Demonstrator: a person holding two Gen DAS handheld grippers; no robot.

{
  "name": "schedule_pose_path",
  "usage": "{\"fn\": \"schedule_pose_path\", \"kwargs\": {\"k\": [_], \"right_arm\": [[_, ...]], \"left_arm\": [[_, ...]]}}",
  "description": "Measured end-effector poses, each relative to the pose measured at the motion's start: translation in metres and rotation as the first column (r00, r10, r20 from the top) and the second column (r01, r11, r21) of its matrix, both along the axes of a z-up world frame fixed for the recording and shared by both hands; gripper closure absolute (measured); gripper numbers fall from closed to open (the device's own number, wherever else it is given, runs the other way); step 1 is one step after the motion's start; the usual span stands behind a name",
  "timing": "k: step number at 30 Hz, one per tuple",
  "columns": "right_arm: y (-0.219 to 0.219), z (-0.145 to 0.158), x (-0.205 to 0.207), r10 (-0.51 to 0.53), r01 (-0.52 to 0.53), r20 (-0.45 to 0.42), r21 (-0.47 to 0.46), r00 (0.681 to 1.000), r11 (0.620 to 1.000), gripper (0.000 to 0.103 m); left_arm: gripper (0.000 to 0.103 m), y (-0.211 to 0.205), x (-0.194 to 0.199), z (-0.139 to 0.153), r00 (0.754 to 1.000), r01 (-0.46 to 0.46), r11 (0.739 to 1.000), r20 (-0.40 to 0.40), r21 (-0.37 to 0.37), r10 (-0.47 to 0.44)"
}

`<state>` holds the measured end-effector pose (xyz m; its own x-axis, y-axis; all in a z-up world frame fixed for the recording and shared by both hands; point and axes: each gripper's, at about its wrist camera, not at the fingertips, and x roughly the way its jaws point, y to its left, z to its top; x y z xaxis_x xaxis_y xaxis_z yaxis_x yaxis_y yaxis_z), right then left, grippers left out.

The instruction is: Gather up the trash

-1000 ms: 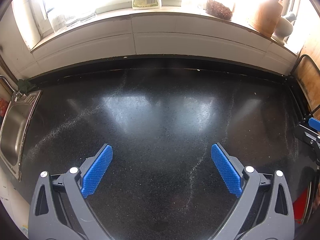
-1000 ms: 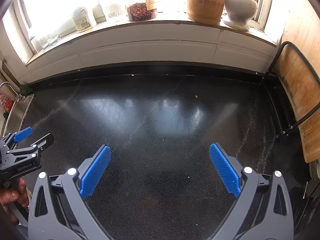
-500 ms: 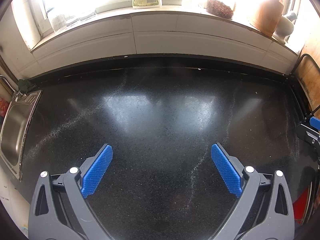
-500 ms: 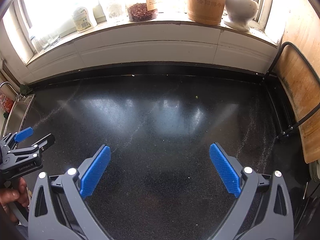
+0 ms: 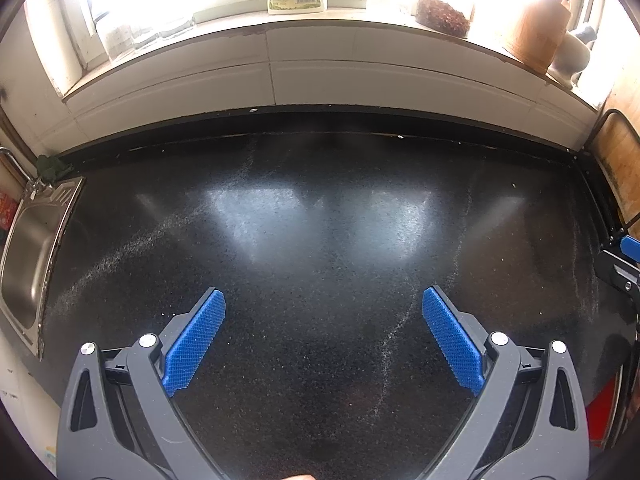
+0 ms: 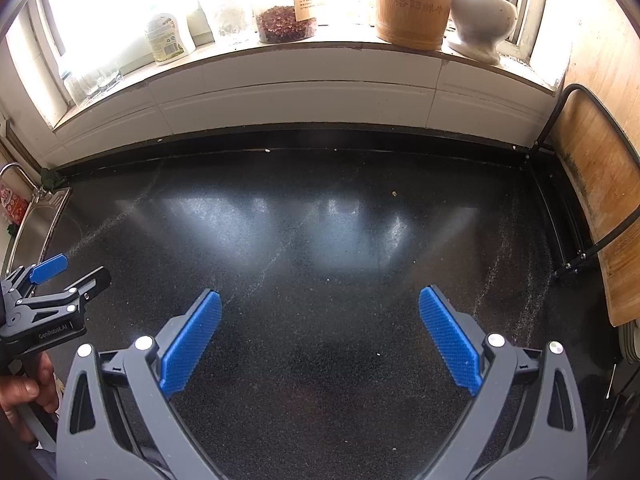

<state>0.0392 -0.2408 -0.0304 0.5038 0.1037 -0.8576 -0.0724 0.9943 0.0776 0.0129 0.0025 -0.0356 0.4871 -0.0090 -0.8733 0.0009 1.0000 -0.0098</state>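
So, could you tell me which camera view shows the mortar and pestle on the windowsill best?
The right wrist view: the mortar and pestle stand in full on the windowsill, just right of the wooden canister. In the left wrist view they sit at the far right edge, partly hidden behind that canister and washed out by glare.

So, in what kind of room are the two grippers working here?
Most likely a home kitchen. A dark speckled countertop runs up to a steel sink at the left. On the windowsill stand a jar of dried red food and a mortar and pestle. A wooden cutting board leans at the right.
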Motion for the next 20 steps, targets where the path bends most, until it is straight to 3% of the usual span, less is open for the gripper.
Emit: {"fn": "schedule_pose_path", "kwargs": {"k": [20], "right_arm": [[-0.002,-0.004,0.001,-0.002,0.001,0.003,0.015,1.000,1.000,0.007]], "left_arm": [[0.007,0.009,0.005,-0.009,1.000,-0.013,1.000,-0.008,-0.021,0.013]]}}
